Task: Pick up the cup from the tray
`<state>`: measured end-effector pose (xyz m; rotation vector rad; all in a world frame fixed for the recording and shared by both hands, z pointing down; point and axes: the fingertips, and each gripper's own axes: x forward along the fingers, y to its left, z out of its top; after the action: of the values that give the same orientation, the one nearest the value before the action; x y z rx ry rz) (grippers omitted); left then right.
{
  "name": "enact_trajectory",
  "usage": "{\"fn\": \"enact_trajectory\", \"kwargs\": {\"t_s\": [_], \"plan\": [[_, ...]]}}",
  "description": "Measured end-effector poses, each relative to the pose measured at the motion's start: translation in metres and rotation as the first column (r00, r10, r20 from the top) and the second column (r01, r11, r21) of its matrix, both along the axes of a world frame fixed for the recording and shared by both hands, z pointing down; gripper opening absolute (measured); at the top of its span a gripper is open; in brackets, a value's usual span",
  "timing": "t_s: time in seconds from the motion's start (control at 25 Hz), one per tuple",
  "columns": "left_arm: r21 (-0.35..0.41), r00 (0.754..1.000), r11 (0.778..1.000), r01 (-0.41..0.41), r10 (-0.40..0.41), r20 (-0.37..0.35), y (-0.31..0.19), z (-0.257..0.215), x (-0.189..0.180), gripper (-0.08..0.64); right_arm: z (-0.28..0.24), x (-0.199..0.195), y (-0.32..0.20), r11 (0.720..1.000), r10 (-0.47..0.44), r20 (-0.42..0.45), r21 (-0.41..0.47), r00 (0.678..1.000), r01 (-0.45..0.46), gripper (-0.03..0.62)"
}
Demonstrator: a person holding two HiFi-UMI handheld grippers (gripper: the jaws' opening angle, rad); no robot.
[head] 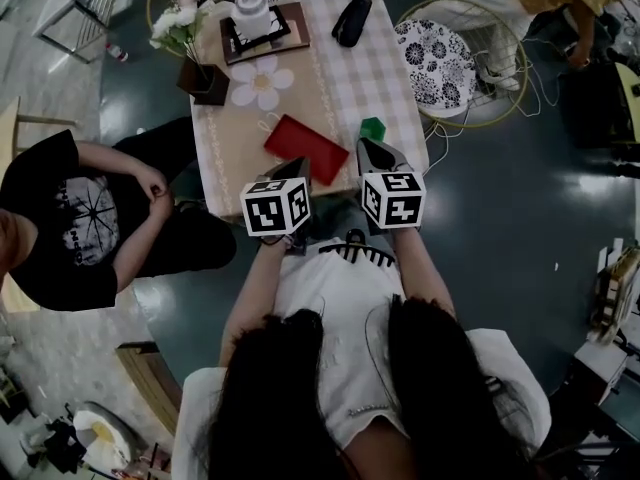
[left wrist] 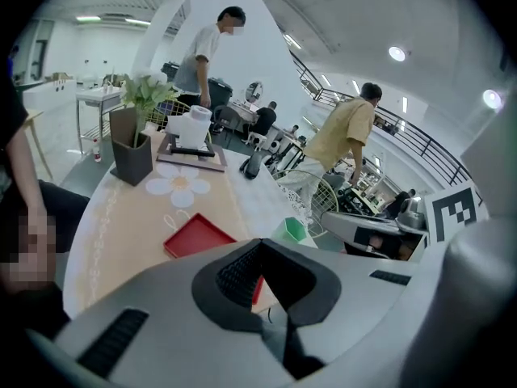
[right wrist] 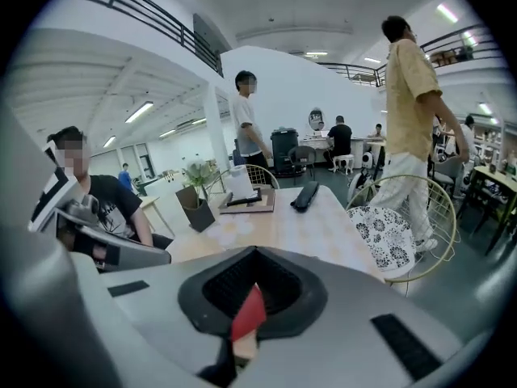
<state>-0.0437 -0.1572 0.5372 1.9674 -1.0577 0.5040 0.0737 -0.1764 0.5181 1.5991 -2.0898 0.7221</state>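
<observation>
A flat red tray (head: 306,148) lies on the table's near half. A small green cup (head: 373,129) stands on the tabletop just beyond the tray's right corner, beside it rather than on it. My left gripper (head: 295,166) hovers at the tray's near edge with its jaws together and nothing between them. My right gripper (head: 368,149) sits just short of the cup, shut and empty. In the left gripper view the tray (left wrist: 196,237) and cup (left wrist: 292,229) lie ahead of the gripper (left wrist: 260,249). In the right gripper view only a sliver of tray (right wrist: 249,314) shows through the closed gripper (right wrist: 254,255).
A white flower mat (head: 262,83), a dark plant pot (head: 205,80), a dark tray with a white jug (head: 262,23) and a black case (head: 351,18) fill the table's far half. A patterned wire chair (head: 440,63) stands right. A seated person (head: 70,218) is close on the left.
</observation>
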Motion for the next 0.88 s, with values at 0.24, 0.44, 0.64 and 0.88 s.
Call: {"fn": "enact_trajectory", "kwargs": {"t_s": [0.24,0.44,0.64,0.88], "plan": [[0.012,1.000,1.000,-0.004,0.004,0.001,0.010,-0.004,-0.003,0.008,0.001,-0.004,0.014,1.000,-0.006,-0.031,-0.002,0.999,0.006,0.009],[0.023,1.000,1.000,-0.013,0.013,0.003,0.016,-0.007,-0.005,0.008,0.003,-0.006,0.021,1.000,-0.002,-0.039,-0.010,0.999,0.001,0.009],[0.024,1.000,1.000,-0.008,0.008,0.008,0.020,-0.005,-0.012,0.008,0.004,-0.011,0.025,1.000,-0.008,-0.048,-0.006,0.999,0.008,0.009],[0.032,1.000,0.999,0.002,-0.002,0.005,0.020,-0.007,-0.016,0.008,0.005,-0.011,0.030,1.000,-0.006,-0.051,-0.011,0.999,0.005,0.009]]}}
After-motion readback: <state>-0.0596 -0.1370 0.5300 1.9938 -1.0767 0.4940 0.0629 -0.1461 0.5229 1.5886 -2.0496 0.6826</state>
